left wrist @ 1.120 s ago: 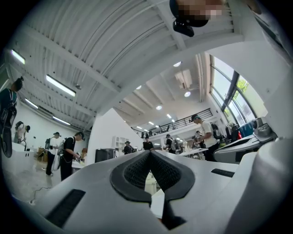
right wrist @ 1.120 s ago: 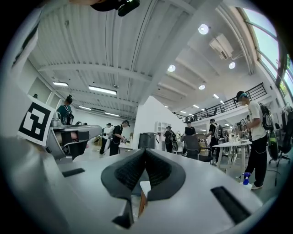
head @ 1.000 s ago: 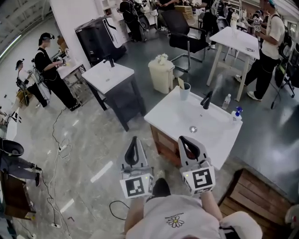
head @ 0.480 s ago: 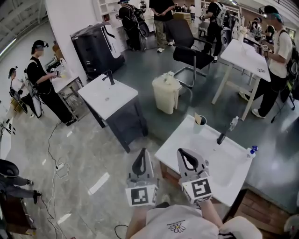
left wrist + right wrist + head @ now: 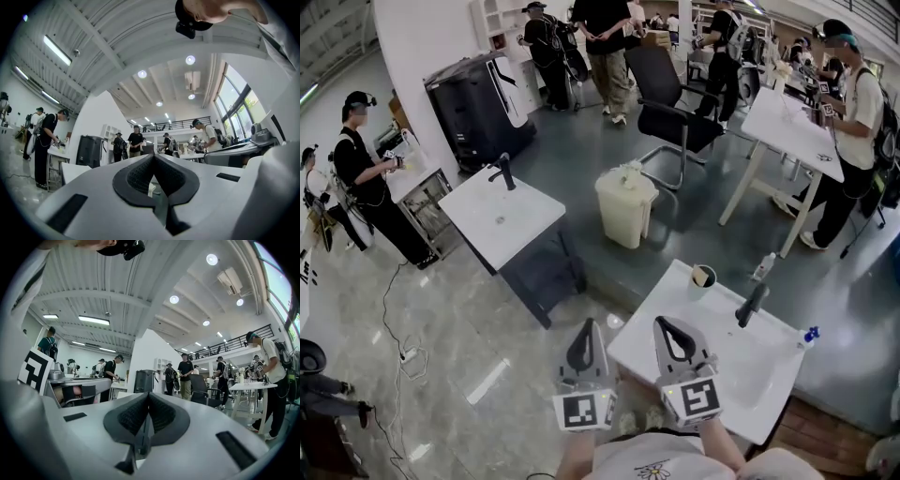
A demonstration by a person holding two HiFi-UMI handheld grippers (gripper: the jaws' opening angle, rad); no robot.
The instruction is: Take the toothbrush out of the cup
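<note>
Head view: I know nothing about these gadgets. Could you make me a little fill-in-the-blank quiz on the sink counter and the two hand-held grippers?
1. The left gripper and the right gripper both have their jaws ___.
2. The cup on the white sink counter holds a ___.
3. The faucet on that counter is coloured ___.
4. Neither gripper touches the cup; what each one holds is ___.

Missing words: shut; toothbrush; black; nothing.

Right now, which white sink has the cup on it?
The nearer sink, lower right: the cup stands at its far edge. The other sink, further left, has only a tap.
</note>
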